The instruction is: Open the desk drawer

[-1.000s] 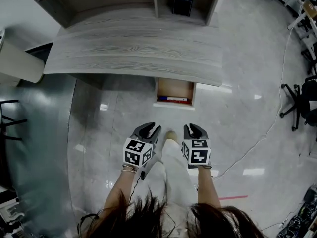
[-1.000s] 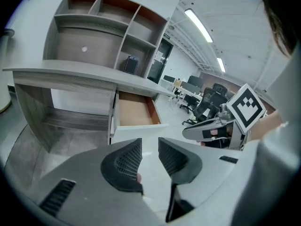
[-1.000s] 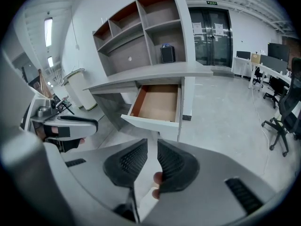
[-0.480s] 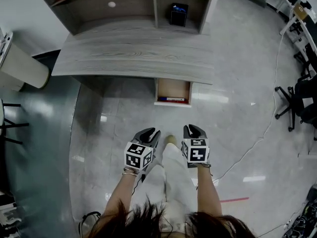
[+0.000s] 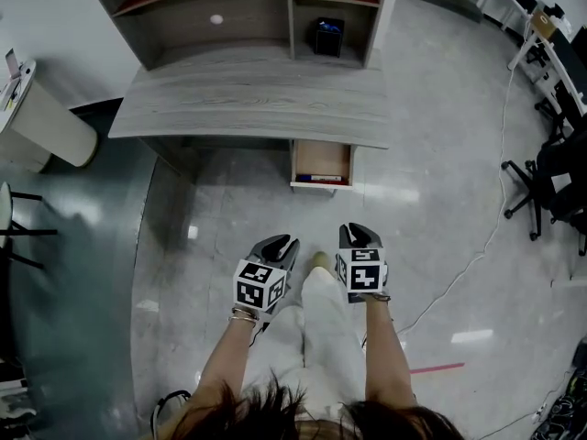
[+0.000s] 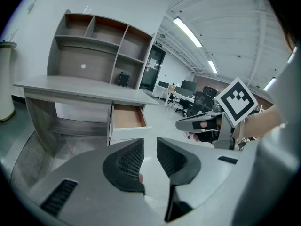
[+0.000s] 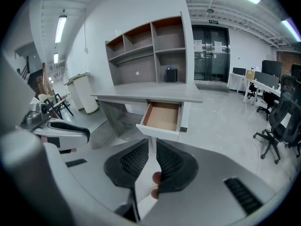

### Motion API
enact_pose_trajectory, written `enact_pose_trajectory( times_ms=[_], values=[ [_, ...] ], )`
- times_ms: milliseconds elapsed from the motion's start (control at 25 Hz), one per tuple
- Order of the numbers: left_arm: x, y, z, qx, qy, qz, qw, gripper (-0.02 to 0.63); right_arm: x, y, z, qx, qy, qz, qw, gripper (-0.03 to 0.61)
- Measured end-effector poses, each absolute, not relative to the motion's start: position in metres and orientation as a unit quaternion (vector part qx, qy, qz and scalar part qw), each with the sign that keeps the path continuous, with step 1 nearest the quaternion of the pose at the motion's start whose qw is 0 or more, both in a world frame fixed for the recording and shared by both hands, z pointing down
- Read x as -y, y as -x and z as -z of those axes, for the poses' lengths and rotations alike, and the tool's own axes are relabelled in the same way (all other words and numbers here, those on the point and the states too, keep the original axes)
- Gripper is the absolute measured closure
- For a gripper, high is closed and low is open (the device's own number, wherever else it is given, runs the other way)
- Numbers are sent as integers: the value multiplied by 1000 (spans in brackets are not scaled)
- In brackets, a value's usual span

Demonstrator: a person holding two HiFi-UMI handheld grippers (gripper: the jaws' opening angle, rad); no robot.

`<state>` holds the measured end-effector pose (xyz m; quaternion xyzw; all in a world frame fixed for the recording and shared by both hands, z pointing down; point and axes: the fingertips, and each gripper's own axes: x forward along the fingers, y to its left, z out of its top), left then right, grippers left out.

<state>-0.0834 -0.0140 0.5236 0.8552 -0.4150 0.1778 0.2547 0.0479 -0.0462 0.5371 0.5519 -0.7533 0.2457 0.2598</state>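
The grey wood desk (image 5: 248,99) stands ahead with its drawer (image 5: 321,161) pulled out; a flat red and blue item (image 5: 318,180) lies at the drawer's front. The drawer's bare brown inside shows in the left gripper view (image 6: 128,117) and the right gripper view (image 7: 163,116). Both grippers hang over the floor, well short of the drawer. My left gripper (image 5: 280,244) (image 6: 149,142) is open, its jaws have just been closing, and nothing is between them. My right gripper (image 5: 359,233) (image 7: 152,142) shows a narrow empty gap.
A shelf unit on the desk holds a black box (image 5: 326,37). A white cylindrical bin (image 5: 50,126) stands at the left, office chairs (image 5: 559,181) at the right. A cable (image 5: 477,255) runs across the glossy floor. The person's legs and foot (image 5: 319,262) are between the grippers.
The desk and drawer look smaller and farther away than a second ago, and more of the shelf unit shows. Both grippers stay side by side. The drawer remains pulled out.
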Motion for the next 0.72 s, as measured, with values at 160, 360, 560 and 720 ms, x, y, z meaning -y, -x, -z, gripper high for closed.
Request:
enact_pose_trajectory(
  times_ms=[160,360,560,720],
  values=[
    [0,89,-511,419,-855,-178,248,528,34,-45,-524,751,-560,-244,249,515],
    [-15,95,-498,420,-856,-177,243,532,15,-37,-515,750,-564,-247,241,515],
    [-30,98,-488,423,-856,-177,238,535,2,-32,-505,752,-565,-246,232,515],
    [-40,98,-482,427,-856,-173,235,538,-7,-31,-500,753,-568,-249,221,515]
  ],
)
